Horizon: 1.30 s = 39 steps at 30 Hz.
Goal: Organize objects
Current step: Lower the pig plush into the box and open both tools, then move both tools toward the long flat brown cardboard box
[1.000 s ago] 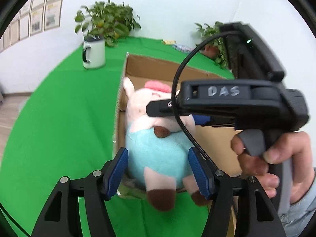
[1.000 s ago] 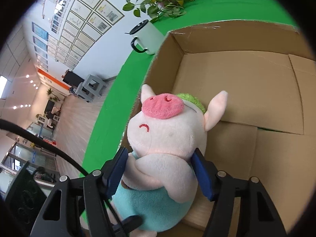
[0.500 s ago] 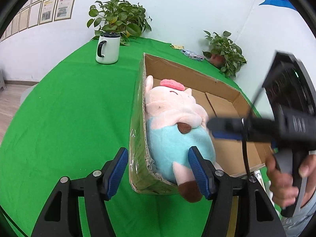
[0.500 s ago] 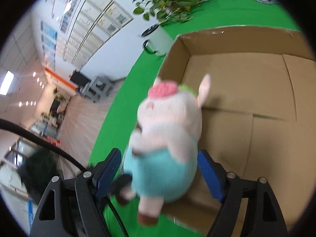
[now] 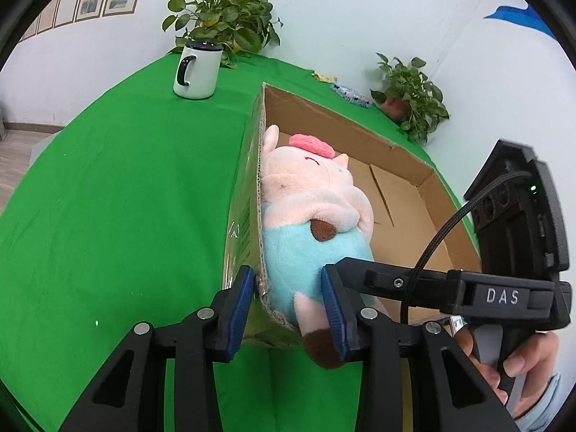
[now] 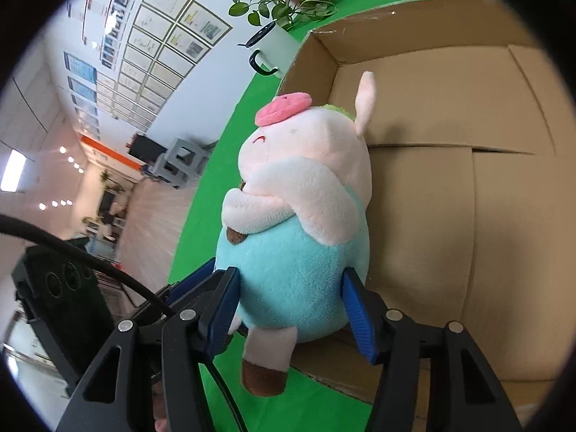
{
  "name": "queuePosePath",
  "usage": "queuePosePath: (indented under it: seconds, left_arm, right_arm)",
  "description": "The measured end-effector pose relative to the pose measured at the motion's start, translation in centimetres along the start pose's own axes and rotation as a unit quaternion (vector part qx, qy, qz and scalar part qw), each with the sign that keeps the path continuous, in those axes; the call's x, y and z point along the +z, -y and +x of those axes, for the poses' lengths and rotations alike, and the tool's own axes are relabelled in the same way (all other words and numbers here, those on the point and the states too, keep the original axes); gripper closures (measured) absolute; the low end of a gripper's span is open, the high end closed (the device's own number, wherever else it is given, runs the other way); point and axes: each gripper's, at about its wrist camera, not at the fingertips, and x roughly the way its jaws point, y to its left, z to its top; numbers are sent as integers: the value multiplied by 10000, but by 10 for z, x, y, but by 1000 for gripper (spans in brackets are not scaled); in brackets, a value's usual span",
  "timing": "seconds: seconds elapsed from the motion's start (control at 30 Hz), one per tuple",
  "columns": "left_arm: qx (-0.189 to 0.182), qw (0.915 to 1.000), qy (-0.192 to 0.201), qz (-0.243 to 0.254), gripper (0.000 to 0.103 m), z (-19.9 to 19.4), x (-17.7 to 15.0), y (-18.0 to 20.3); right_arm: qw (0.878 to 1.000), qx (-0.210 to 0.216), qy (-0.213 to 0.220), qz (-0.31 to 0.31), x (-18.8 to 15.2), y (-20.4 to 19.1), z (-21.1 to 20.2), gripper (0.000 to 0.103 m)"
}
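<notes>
Left claw (image 5: pixel 288 304) was narrowed around the near corner of the cardboard box (image 5: pixel 414 165): one blue pad sat outside the box wall, the other against the plush pig (image 5: pixel 306 223), so wall and the toy's lower body sat between the pads; can't tell how firmly it pinched. Right claw (image 6: pixel 291 311) was closed on the pig (image 6: pixel 302 216), blue pads pressed into both sides of its teal belly, one brown-tipped foot hanging down between the fingers over the box edge. Seen from the left wrist, the right claw came in from the right side, its black body marked "DAS" with a cable running off it, and the person's right hand (image 5: pixel 518 360) wrapped the handle. Pig lay tilted, back against the inside of the left box wall, pink snout pointing up, ears toward the far end. Box was open-topped, resting on the green tabletop (image 5: pixel 126 198), with bare floor flaps behind the pig. Further back: a white mug (image 5: pixel 197 70) with a black handle, a leafy potted plant (image 5: pixel 223 21) behind it, a second plant (image 5: pixel 410 97) at the far right corner, and small packets (image 5: pixel 351 93) near the far edge.
</notes>
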Motion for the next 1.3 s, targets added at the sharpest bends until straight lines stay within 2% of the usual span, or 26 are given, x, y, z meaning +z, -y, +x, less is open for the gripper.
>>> queuePosePath:
  seconds: [0.07,0.1,0.17,0.2,0.27,0.33,0.4,0.43,0.5,0.57,0.7,0.97,1.07,1.17,1.23,1.27,1.3]
  left_arm:
    - [-62,9999,-97,18,68,-3,-3,3]
    - [-22,9999,-104,61,68,-5,-4,4]
    - [170,9996,33,243,68,-13,-5,8]
    - [286,9989,157,324,66,-19,-6,11]
    - [542,9961,470,518,57,-35,-7,18]
    - [781,9899,968,682,30,-60,-13,33]
    - [932,9804,1512,856,11,-86,-23,52]
    - [969,9756,1722,954,5,-96,-28,61]
    - [1034,9666,2038,1155,5,-114,-42,83]
    - [1032,9639,2076,1311,5,-122,-54,103]
    - [853,9626,2107,1477,5,-129,-76,132]
    - [721,9683,1766,1611,6,-140,-109,164]
    - [648,9687,1711,1676,15,-148,-126,172]
    - [606,9719,1616,1601,39,-152,-141,179]
    - [629,9750,1481,1529,81,-150,-151,181]
    - [639,9762,1407,1522,85,-150,-155,182]
    - [643,9770,1374,1502,86,-150,-159,183]
  right_arm:
    - [9994,-323,33,-89,-5,-6,-8,36]
    - [9989,-460,86,-98,-8,-7,-13,30]
    - [9959,-803,404,-133,-21,-8,-35,21]
    - [9931,-968,634,-162,-30,-8,-49,21]
    - [9865,-1217,1081,-179,-54,-8,-77,20]
    - [9789,-1491,1375,-243,-79,-9,-98,20]
    - [9647,-1967,1686,-471,-103,-13,-114,20]
    - [9580,-2175,1788,-541,-112,-14,-119,20]
    - [9472,-2463,1956,-624,-128,-13,-128,20]
    - [9425,-2591,2030,-577,-142,-9,-135,20]
    - [9338,-2840,2099,-574,-161,-8,-149,20]
    - [9291,-2847,2302,-516,-202,-14,-175,20]
    - [9314,-2777,2307,-464,-215,-14,-181,20]
    - [9323,-2731,2306,-546,-229,-20,-185,22]
    - [9325,-2708,2302,-643,-238,-25,-187,23]
    - [9317,-2726,2301,-679,-242,-28,-189,28]
    - [9303,-2743,2322,-732,-246,-31,-190,43]
